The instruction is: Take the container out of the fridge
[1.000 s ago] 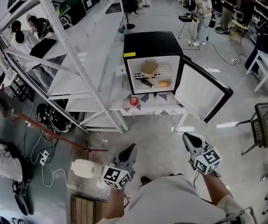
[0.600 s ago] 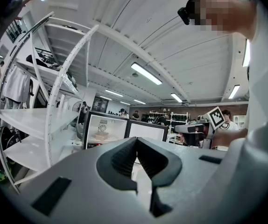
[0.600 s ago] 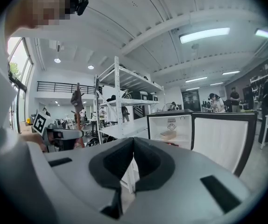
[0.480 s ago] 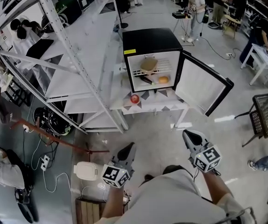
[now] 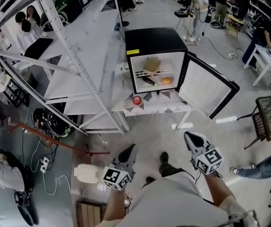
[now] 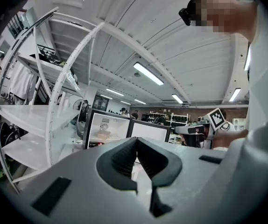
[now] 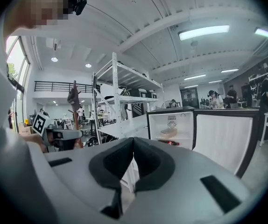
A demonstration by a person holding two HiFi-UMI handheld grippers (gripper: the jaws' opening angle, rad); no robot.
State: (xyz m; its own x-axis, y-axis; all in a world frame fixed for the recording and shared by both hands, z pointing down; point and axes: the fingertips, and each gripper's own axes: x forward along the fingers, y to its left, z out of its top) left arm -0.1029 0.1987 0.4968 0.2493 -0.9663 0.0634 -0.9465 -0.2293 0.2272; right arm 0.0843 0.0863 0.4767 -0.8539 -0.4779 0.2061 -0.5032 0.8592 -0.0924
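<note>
Two hand-held grippers sit low in my head view, both well apart from the fridge. The left hand-held gripper [image 5: 131, 150] has its jaws pressed together with nothing between them; its own view shows the dark pads meeting at the tips. The right hand-held gripper [image 5: 190, 137] is closed and empty in the same way.

Ahead of me, across a stretch of pale grey floor [image 5: 164, 131], a small black fridge [image 5: 154, 41] stands on a low white table [image 5: 175, 110]. Its door [image 5: 206, 91] is swung wide to the right, with the white inner face towards me. The container [image 5: 151, 64], a tan thing, lies on the upper wire shelf inside. On the level below it I see a dark item [image 5: 147, 80] and, to its right, a round orange item [image 5: 166, 81]. A red apple [image 5: 137, 100] rests on the table just in front of the fridge's left corner.

A tall white shelving rack [image 5: 74, 74] runs along the left side of the room, and its near end comes up against the table. Cables [image 5: 50, 174] trail over the floor beneath it, and a white lidded object [image 5: 86, 172] lies on the floor near the left hand-held gripper. At the far end of the room people [image 5: 199, 4] stand at workbenches. A black wire frame [image 5: 267, 122] stands at the right edge.
</note>
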